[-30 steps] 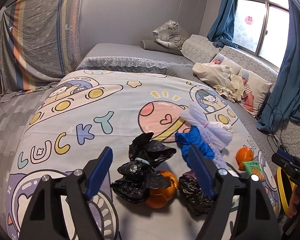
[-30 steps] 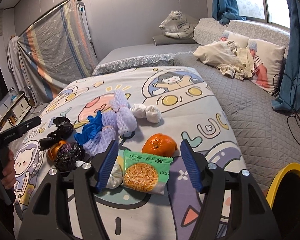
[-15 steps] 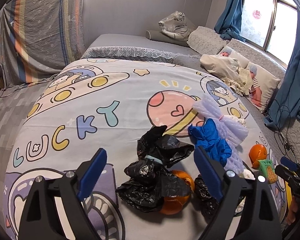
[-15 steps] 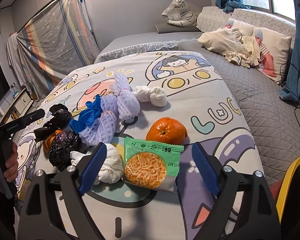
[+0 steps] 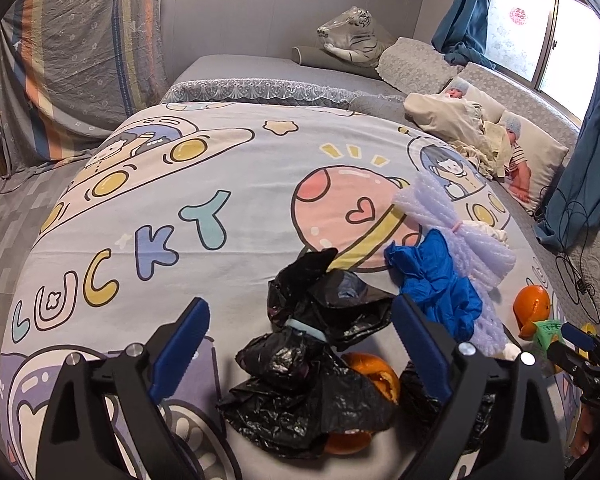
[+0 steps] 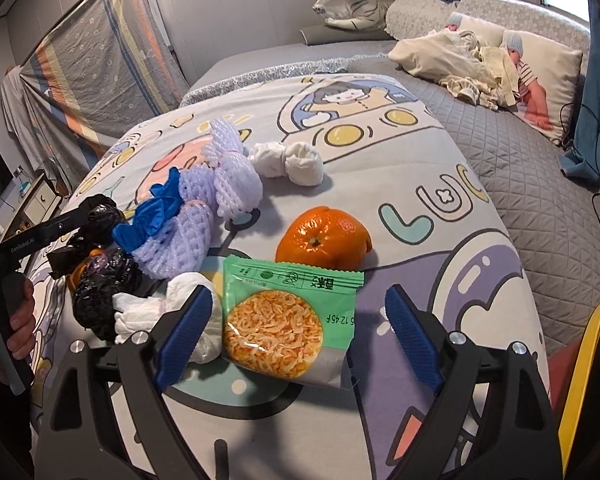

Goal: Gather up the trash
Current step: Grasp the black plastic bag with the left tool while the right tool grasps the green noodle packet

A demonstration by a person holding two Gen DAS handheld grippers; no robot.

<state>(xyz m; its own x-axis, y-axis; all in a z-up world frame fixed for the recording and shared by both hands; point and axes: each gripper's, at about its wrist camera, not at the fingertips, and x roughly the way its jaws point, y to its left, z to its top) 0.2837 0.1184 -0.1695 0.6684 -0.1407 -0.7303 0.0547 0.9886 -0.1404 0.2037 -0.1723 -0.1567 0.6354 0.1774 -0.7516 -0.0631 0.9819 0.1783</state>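
Trash lies scattered on a cartoon bedspread point(image 5: 148, 208). My left gripper point(image 5: 300, 304) hovers over crumpled black plastic bags point(image 5: 312, 360) and an orange peel point(image 5: 374, 372); its jaws are opening, with the bags below and between them, untouched. A blue glove point(image 5: 436, 280) and lilac foam nets point(image 5: 460, 236) lie to the right. My right gripper point(image 6: 300, 292) stands open above a green snack packet point(image 6: 288, 312), its pads clear of it. An orange point(image 6: 324, 236) sits just beyond, and a white tissue point(image 6: 180, 312) lies by the left finger.
White wadded tissues point(image 6: 292, 162) lie further back. A yellow bin rim point(image 6: 580, 360) shows at the lower right, off the bed's edge. Pillows and bedding point(image 6: 480, 56) and a plush tiger point(image 6: 352, 0) fill the far side. A hand point(image 6: 4, 320) holds the left gripper.
Both grippers have sunk closer to the bedspread and their jaws have spread wider. The black bags and the snack packet now loom larger between the fingers.
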